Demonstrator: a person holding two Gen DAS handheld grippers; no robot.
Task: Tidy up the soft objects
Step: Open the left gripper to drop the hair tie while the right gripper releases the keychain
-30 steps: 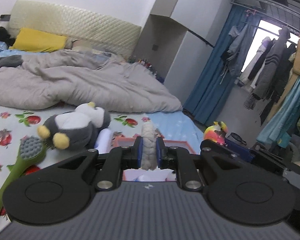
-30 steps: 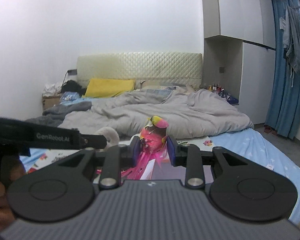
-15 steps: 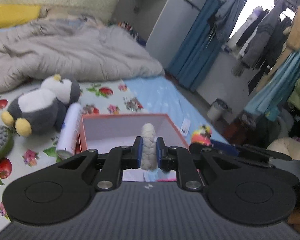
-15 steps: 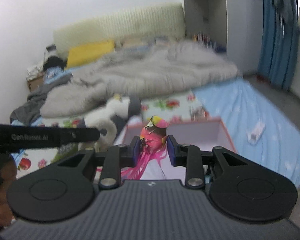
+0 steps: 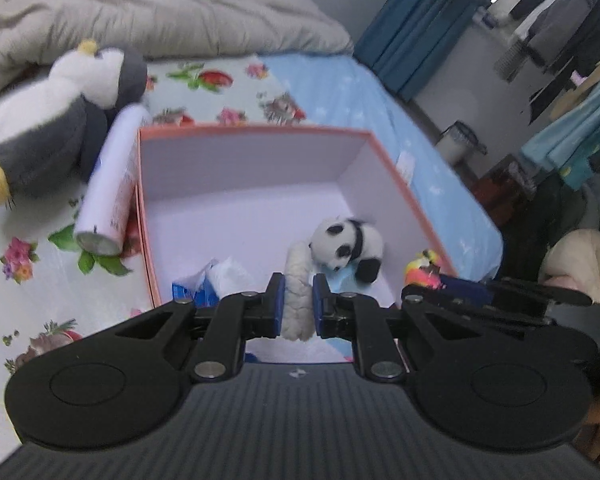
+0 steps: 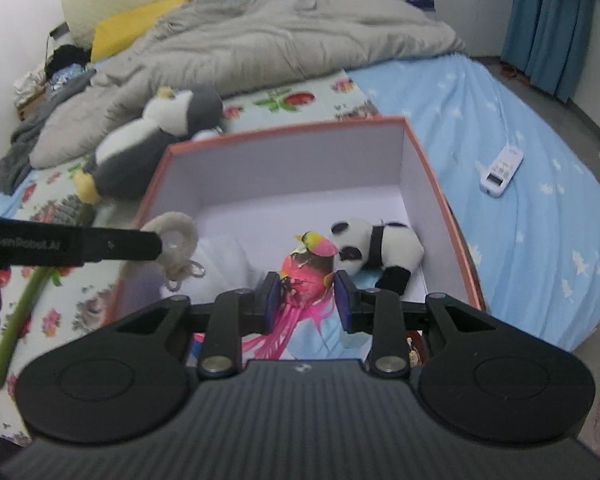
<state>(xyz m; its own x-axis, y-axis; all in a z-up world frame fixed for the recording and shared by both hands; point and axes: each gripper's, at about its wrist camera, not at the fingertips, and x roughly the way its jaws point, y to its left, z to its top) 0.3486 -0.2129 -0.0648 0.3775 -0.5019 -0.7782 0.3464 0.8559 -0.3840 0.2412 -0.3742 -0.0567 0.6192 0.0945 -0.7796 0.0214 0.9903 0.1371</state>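
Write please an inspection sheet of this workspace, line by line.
Surface: bed with floral sheet and blue sheet.
Job's things: panda plush in open box; penguin plush outside.
Clutter: white tube, green brush, remote.
Grippers: left gripper shut on cream woolly toy; right gripper shut on pink toy.
Cables: nothing seen.
Surroundings: grey duvet, blue curtains.
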